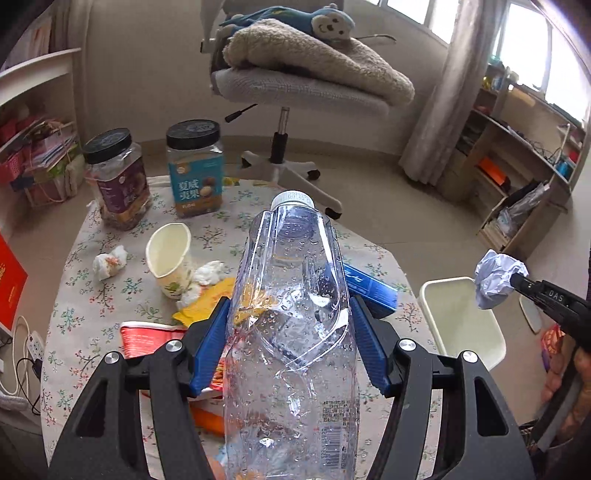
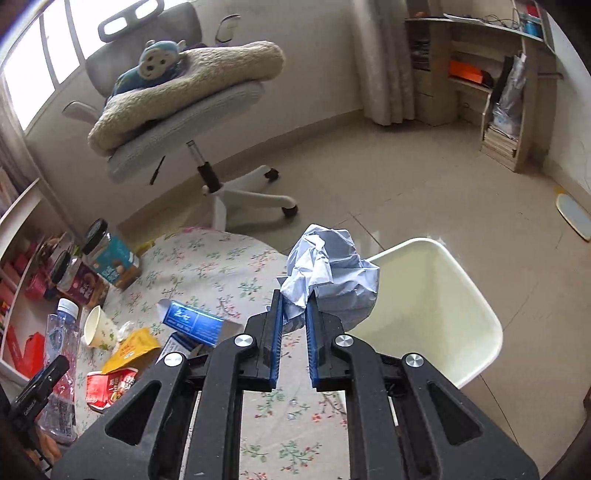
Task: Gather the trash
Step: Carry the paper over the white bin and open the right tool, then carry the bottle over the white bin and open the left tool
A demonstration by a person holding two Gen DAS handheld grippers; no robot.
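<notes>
- The left gripper [image 1: 290, 325] clamps a crushed clear plastic bottle [image 1: 291, 314] above the floral table [image 1: 74, 295].
- The right gripper [image 2: 294, 314] pinches a crumpled paper wad [image 2: 328, 273] by one thin edge, near the rim of the white bin [image 2: 443, 295].
- Risk: the wad may tear free or drop short onto the table, since the hold is shallow.
- Risk: the wet, dented bottle could slip or spring out.
- A paper cup [image 1: 168, 254], tissues [image 1: 109, 262] and wrappers [image 1: 203, 306] remain.

Place: a lived-in room at home
Seating: swivel chair [image 1: 295, 92] carrying a folded blanket [image 1: 317, 55] and monkey plush [image 1: 325, 22]
Surface: floral tablecloth [image 1: 92, 302]
Storage: wooden shelves [image 1: 517, 166], curtain [image 1: 439, 110]
</notes>
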